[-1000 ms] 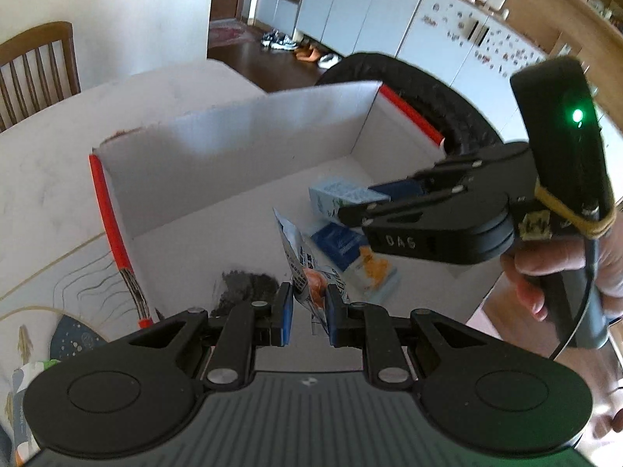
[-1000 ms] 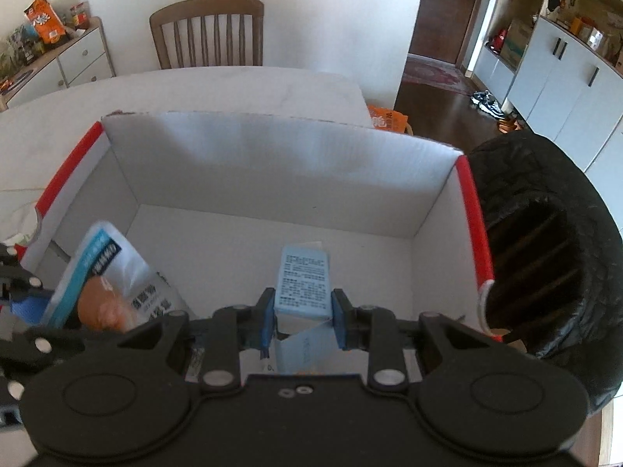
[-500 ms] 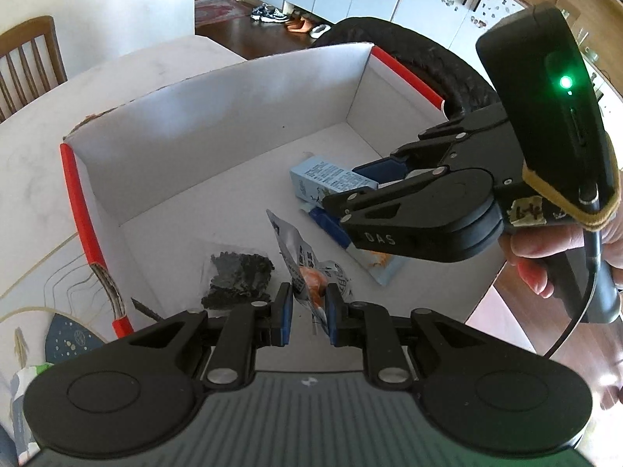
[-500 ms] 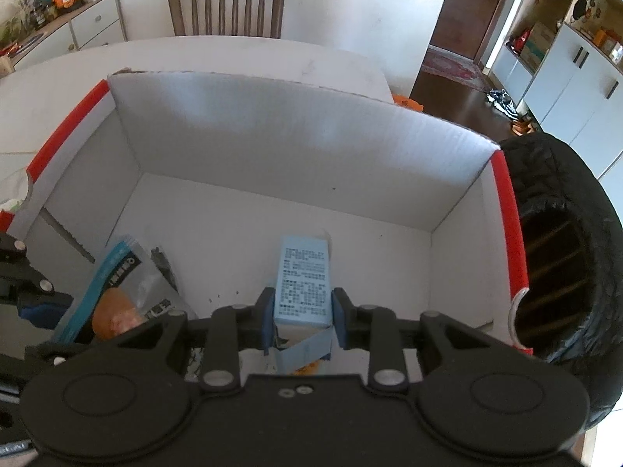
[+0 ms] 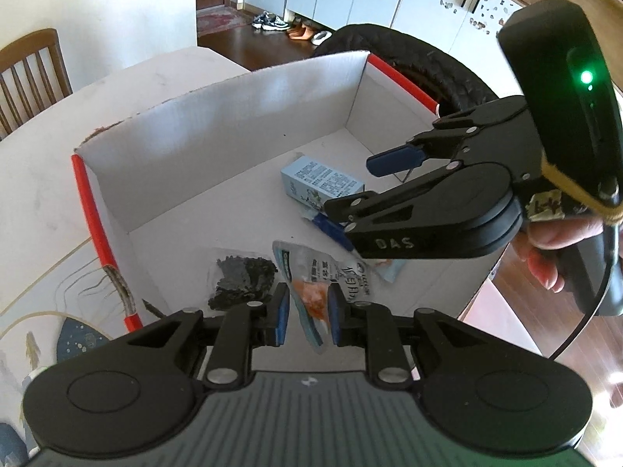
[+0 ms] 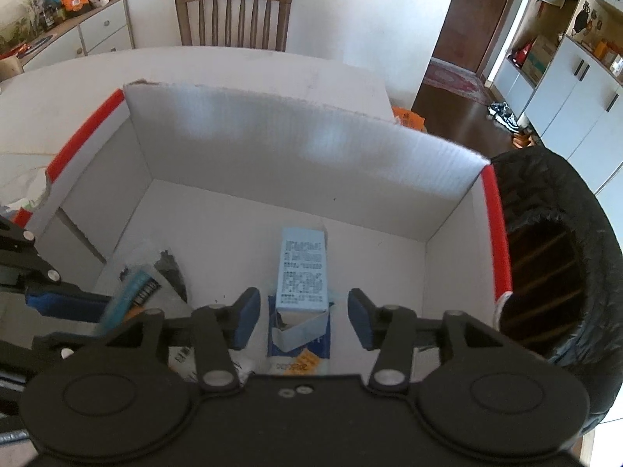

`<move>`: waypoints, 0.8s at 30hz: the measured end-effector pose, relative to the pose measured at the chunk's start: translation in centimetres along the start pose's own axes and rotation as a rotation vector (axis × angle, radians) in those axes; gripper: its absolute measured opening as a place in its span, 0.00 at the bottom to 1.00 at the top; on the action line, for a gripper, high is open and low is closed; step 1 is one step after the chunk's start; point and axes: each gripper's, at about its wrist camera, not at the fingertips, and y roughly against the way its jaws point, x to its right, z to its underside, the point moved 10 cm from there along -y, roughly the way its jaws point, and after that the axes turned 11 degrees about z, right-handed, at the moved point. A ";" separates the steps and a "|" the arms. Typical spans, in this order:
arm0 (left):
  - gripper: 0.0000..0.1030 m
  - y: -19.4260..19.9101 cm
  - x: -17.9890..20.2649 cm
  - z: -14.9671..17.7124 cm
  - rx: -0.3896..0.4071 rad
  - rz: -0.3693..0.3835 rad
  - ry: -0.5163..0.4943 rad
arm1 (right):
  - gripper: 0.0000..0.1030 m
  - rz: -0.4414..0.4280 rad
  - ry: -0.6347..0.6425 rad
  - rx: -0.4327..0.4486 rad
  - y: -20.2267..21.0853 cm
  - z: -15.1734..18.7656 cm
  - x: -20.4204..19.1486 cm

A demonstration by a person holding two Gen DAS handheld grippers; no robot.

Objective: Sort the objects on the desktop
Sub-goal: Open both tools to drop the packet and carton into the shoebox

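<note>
A snack packet [image 5: 315,288] is held clamped, tilted, in the left gripper [image 5: 307,315] over the cardboard box [image 6: 311,148], a bag of dark bits [image 5: 241,280] just beside it. The right gripper [image 6: 303,311], its jaws just opened, has released a blue carton [image 6: 301,268], which is laid flat on the box floor, long axis toward the far wall.

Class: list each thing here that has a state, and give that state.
Left gripper: shut on the snack packet.
Right gripper: open, jaws have just been opening, nothing gripped.
Cardboard box: open-topped, upright.
Pale blue carton: lying flat in the box, end flap open.
Bag of black bits: lying on the box floor.
</note>
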 end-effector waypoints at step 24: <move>0.59 7.1 1.5 0.6 0.209 -0.016 -0.058 | 0.63 -0.065 -0.131 0.093 7.5 -0.6 -0.2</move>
